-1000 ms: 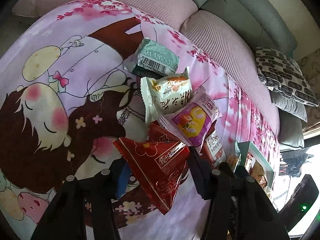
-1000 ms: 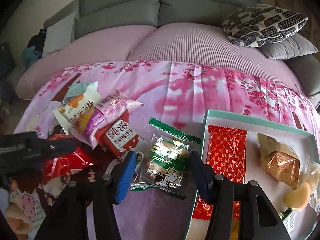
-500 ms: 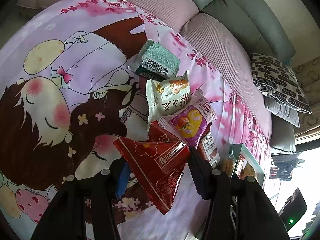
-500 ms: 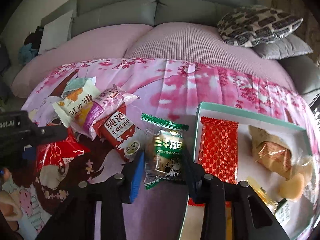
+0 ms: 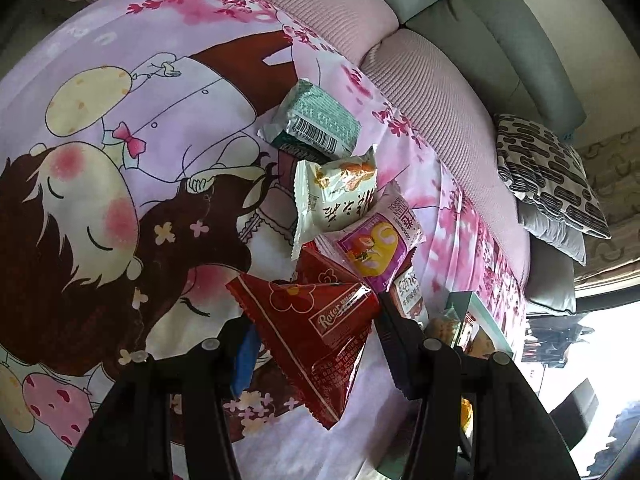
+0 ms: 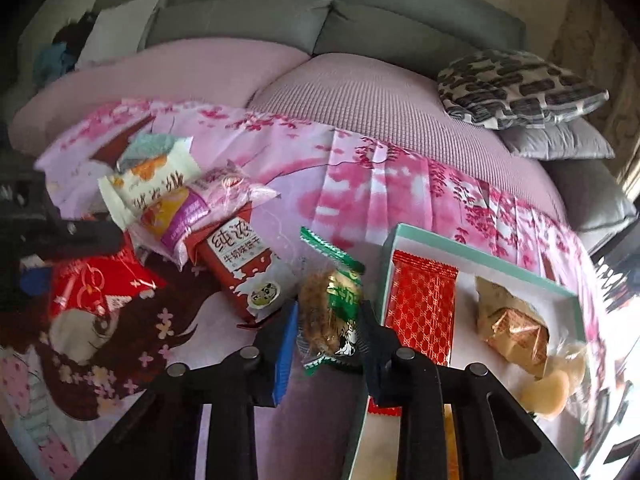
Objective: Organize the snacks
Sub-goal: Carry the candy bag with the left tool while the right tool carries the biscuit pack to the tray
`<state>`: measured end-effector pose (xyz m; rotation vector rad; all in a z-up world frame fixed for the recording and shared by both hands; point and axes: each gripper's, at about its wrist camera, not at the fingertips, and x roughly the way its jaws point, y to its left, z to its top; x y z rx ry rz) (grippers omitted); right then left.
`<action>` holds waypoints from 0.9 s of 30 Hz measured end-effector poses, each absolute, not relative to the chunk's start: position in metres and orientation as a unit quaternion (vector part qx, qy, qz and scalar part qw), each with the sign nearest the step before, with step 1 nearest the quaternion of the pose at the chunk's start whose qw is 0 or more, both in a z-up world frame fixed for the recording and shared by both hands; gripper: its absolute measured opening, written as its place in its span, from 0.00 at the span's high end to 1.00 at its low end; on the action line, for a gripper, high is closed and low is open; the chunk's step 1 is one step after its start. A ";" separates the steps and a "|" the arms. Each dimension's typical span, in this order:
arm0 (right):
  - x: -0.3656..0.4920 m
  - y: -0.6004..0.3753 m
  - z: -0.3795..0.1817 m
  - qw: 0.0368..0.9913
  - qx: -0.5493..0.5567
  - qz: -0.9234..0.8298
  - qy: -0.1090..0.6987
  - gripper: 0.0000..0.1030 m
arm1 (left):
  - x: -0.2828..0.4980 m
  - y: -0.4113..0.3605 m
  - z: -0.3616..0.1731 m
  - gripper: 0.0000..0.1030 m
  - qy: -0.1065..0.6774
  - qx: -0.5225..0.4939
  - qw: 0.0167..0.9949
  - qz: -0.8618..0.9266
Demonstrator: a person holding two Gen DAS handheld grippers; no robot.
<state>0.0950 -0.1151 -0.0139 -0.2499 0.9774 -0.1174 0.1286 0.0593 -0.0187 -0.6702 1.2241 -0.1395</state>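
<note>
Left wrist view. The left gripper (image 5: 316, 344) pinches a red packet (image 5: 320, 340), held clear of the cartoon cloth (image 5: 120, 160). The grip and packet look the same as a second ago; only the camera has tilted, so more of the box (image 5: 484, 316) corner shows at right. The carry toward the box appears barely begun. Behind lie a green packet (image 5: 316, 124), a white packet (image 5: 336, 196) and a purple packet (image 5: 372, 248), overlapping. The packet hides most of both fingers' inner faces, and the box contents are too small to read.

Right wrist view. The right gripper (image 6: 328, 344) has closed on the cookie packet (image 6: 332, 312), which a second ago lay flat between spread fingers and now stands crumpled and lifted beside the box (image 6: 480, 256). It seems ready to go in next to the red wafer (image 6: 424, 304), a gold sweet (image 6: 516, 332) and pale rounds (image 6: 556, 388) already inside. A brown milk packet (image 6: 240, 268) waits on the cloth. Motion blur smears the frame; the box's near edge is hidden by the gripper.
</note>
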 end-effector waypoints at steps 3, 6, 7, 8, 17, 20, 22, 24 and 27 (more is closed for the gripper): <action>0.096 -0.102 -0.021 0.863 -0.166 -0.059 0.473 0.70 | 0.128 0.060 -0.019 0.46 0.563 -0.315 0.761 -0.065; 0.096 -0.093 -0.027 0.855 -0.203 -0.065 0.473 0.70 | 0.129 0.061 -0.020 0.46 0.564 -0.321 0.758 -0.067; 0.096 -0.092 -0.027 0.853 -0.206 -0.066 0.474 0.70 | 0.129 0.061 -0.021 0.46 0.564 -0.323 0.757 -0.067; 0.096 -0.091 -0.027 0.851 -0.212 -0.067 0.476 0.70 | 0.129 0.062 -0.021 0.46 0.565 -0.326 0.755 -0.068; 0.097 -0.077 -0.038 0.832 -0.274 -0.089 0.474 0.68 | 0.128 0.067 -0.026 0.46 0.566 -0.343 0.746 -0.075; 0.099 -0.075 -0.042 0.828 -0.287 -0.095 0.472 0.68 | 0.128 0.070 -0.028 0.46 0.568 -0.349 0.742 -0.075; 0.100 -0.077 -0.041 0.831 -0.280 -0.098 0.471 0.69 | 0.127 0.072 -0.029 0.46 0.568 -0.350 0.741 -0.075; 0.098 -0.079 -0.037 0.836 -0.266 -0.098 0.470 0.70 | 0.127 0.074 -0.029 0.46 0.567 -0.353 0.740 -0.076; 0.093 -0.083 -0.030 0.847 -0.240 -0.097 0.465 0.74 | 0.127 0.074 -0.028 0.46 0.565 -0.355 0.740 -0.077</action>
